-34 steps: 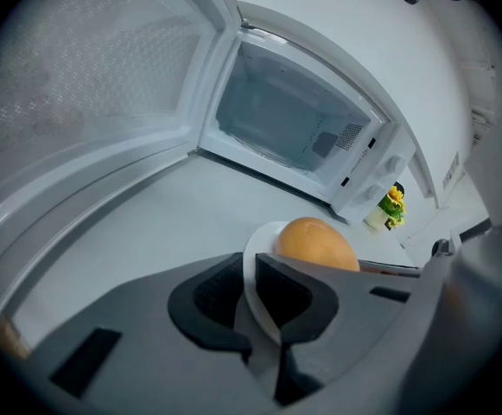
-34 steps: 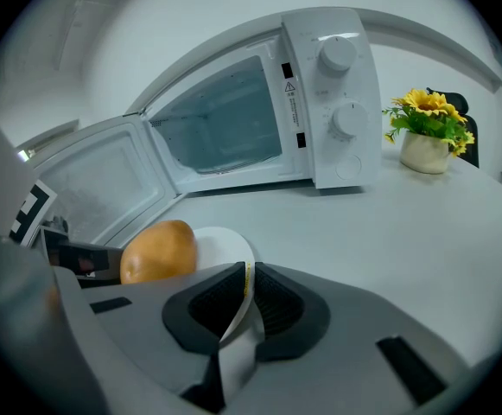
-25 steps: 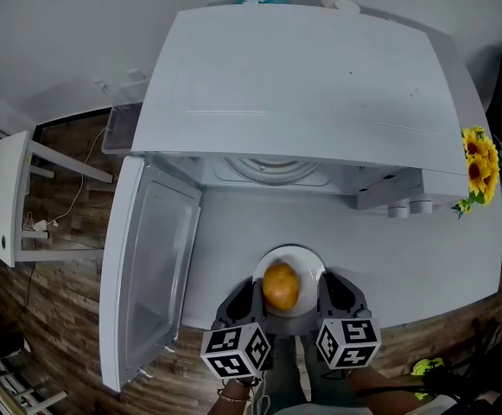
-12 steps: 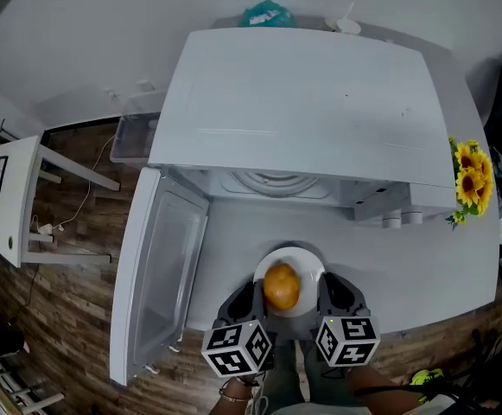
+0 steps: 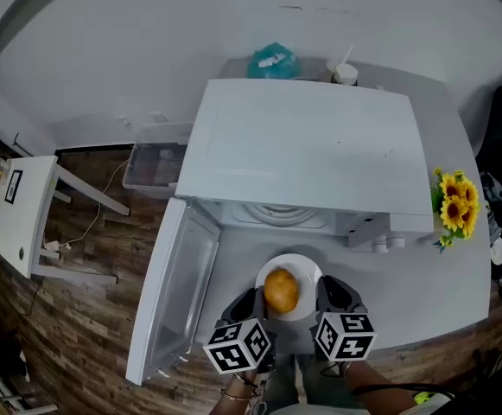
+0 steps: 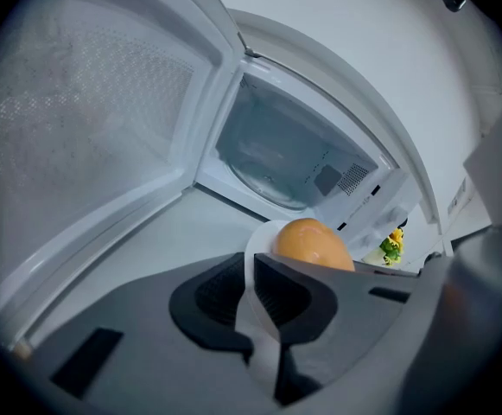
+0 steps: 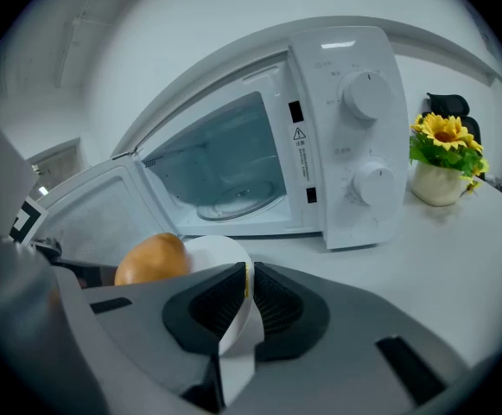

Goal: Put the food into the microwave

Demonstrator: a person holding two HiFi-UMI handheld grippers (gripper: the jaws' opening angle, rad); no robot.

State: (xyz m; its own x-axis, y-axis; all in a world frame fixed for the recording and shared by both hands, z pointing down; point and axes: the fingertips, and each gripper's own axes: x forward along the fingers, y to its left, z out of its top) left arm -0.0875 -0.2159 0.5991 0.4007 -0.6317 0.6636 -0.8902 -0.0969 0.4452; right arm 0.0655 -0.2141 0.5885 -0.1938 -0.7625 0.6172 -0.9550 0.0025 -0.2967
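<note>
Golden-orange for the rounded bun (image 5: 281, 290), plain white for the round plate (image 5: 308, 270) and the boxy microwave (image 5: 307, 145). Yellow petals, green leaves on the sunflower bunch (image 5: 454, 204) at right; brown wood grain on the plank floor (image 5: 78, 318).

Just ahead of the right gripper (image 7: 249, 271), the microwave (image 7: 320, 46)'s control panel (image 7: 341, 150) shows a warning triangle (image 7: 299, 133); its other print is unreadable.

Bright, even, diffuse light; shadows faint. Fisheye distortion bows the boxy white microwave oven (image 5: 307, 145) and blackens the gripper views' corners, their near foreground blurred. Soft glare sits on the round orange food (image 6: 311, 242).
</note>
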